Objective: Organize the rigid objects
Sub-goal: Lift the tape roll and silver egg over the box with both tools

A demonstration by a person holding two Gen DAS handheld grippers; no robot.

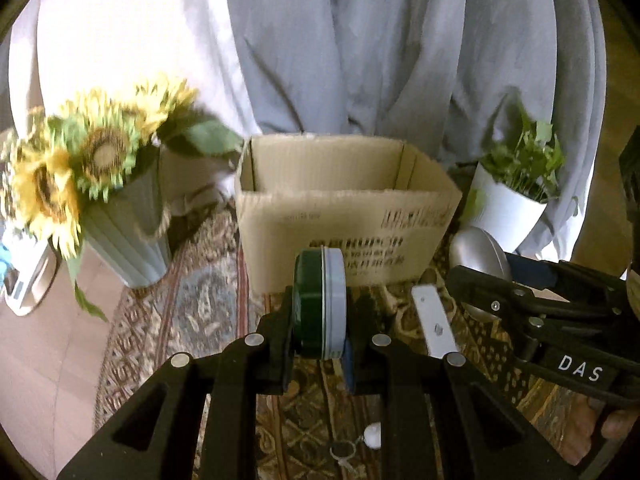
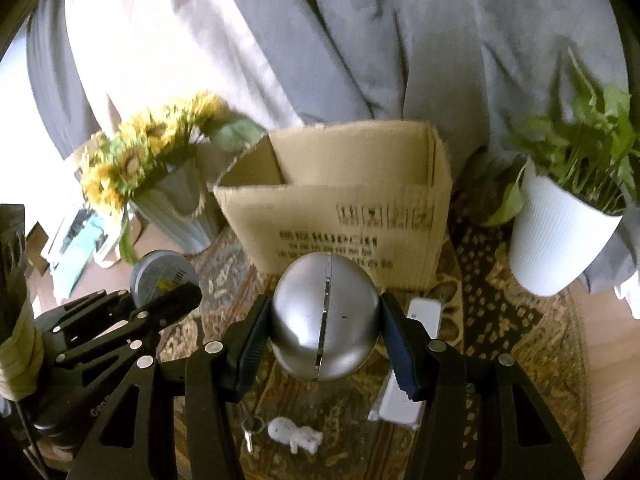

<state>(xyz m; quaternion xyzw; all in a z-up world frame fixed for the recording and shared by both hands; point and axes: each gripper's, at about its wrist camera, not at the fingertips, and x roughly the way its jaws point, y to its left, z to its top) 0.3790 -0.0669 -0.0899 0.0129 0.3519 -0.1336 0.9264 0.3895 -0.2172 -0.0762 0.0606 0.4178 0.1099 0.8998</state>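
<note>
My left gripper point(image 1: 319, 312) is shut on a round green and silver tin point(image 1: 319, 304), held on edge above the rug in front of an open cardboard box point(image 1: 344, 216). My right gripper point(image 2: 325, 320) is shut on a silver metal ball-shaped case point(image 2: 325, 318), also held in front of the box point(image 2: 336, 208). In the right wrist view the left gripper point(image 2: 168, 300) with the tin point(image 2: 162, 276) shows at left. In the left wrist view the right gripper point(image 1: 476, 284) with the silver case point(image 1: 478, 252) shows at right.
A white flat device point(image 1: 434, 326) lies on the patterned rug point(image 1: 192, 308); it also shows in the right wrist view point(image 2: 408, 376). A white figurine keyring point(image 2: 294, 434) lies near me. A sunflower vase point(image 1: 128, 236) stands left of the box, a white plant pot point(image 2: 560, 236) right. Grey curtains hang behind.
</note>
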